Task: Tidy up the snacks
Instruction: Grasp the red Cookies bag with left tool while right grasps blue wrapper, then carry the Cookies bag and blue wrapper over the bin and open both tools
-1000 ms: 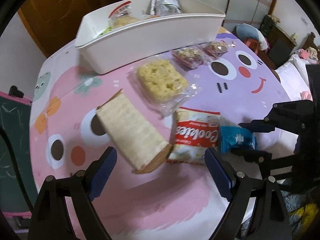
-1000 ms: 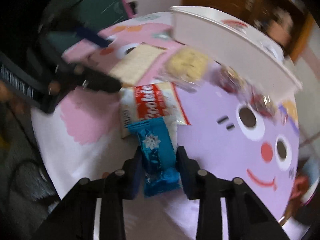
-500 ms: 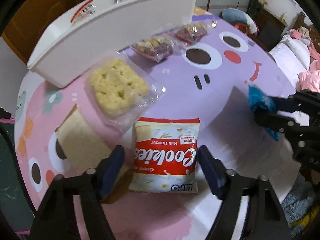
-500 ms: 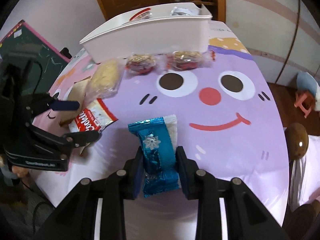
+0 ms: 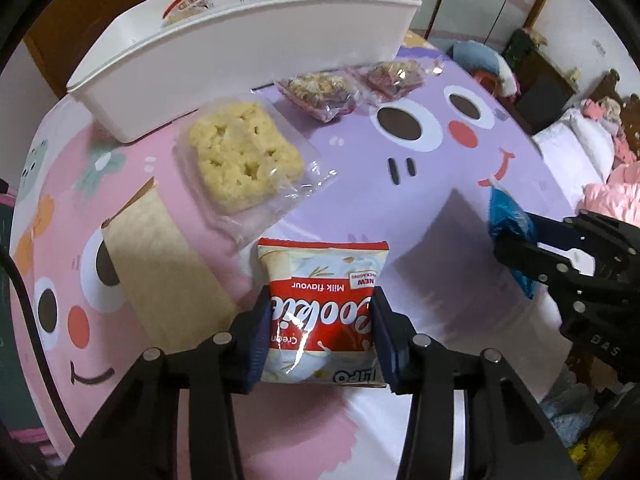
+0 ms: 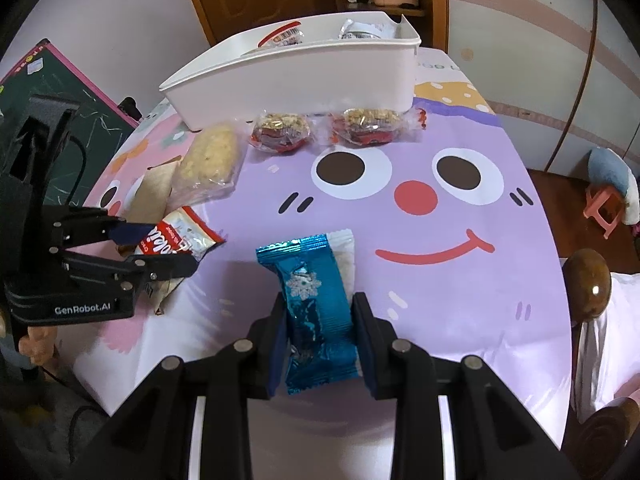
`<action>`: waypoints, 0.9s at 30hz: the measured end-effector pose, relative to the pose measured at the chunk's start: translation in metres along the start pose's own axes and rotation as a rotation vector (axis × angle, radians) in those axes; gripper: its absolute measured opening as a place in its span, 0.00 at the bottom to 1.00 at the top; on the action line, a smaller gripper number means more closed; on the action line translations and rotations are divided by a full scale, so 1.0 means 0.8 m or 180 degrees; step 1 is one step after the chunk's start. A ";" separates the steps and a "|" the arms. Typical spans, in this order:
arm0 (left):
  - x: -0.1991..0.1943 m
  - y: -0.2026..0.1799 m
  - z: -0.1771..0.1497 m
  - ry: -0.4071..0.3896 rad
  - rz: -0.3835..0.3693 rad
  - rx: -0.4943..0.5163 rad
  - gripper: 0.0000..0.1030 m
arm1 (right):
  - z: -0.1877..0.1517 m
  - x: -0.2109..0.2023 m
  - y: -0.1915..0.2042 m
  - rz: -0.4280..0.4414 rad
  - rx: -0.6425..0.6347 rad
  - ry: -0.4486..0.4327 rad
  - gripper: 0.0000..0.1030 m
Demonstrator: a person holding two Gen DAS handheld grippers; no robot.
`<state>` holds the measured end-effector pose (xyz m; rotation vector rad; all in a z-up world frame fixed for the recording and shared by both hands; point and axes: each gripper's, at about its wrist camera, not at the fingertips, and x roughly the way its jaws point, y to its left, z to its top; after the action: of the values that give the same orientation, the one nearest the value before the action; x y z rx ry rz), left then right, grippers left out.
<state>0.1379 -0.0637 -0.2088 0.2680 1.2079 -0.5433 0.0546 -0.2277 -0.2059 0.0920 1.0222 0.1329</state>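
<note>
Left tool [image 5: 320, 330] is clamped on the cookie pack [image 5: 322, 300], pads pinching both its sides, pack at the surface's [image 6: 460, 300] near edge. Right tool [image 6: 320, 340] grips a blue bar [image 6: 318, 312] w/ snowflake print, held above the surface.

Landmark = white bin [image 5: 240, 52] at the far side, a few packs already inside. Just in front of the bin: two nut cakes [image 6: 280, 132] side by side and a yellow rice cake [image 5: 242, 156] in clear wrap. Nearer than the rice cake, left of the cookie pack, lies a wafer pack [image 5: 160, 256].
</note>
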 end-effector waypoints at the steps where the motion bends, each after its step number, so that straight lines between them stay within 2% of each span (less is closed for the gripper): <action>1: -0.009 -0.001 -0.002 -0.0053 -0.0012 -0.0014 0.42 | 0.001 -0.003 0.001 -0.0001 -0.0004 -0.0019 0.30; 4: -0.041 -0.006 -0.006 -0.0269 -0.0048 -0.0034 0.42 | 0.004 -0.012 0.005 0.0014 -0.0016 -0.0073 0.30; 8: -0.095 0.005 0.009 -0.0586 -0.0043 -0.0073 0.42 | 0.017 -0.024 0.014 0.0071 -0.0039 -0.0140 0.29; 12: -0.150 0.024 0.036 -0.0905 0.0054 -0.0184 0.42 | 0.040 -0.044 0.025 0.0129 -0.0080 -0.0251 0.29; 15: -0.190 0.047 0.060 -0.1082 0.0168 -0.0382 0.43 | 0.066 -0.067 0.033 0.0185 -0.0109 -0.0364 0.29; 19: -0.246 0.083 0.094 -0.1259 0.0274 -0.0651 0.43 | 0.114 -0.106 0.039 0.0098 -0.0159 -0.0570 0.29; 27: -0.351 0.092 0.160 -0.1736 0.0716 -0.0566 0.43 | 0.240 -0.191 0.023 -0.0113 0.0108 -0.0998 0.29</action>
<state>0.2109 0.0087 0.0913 0.0907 0.6785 -0.2816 0.1388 -0.2360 0.0248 0.1213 0.7128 0.0659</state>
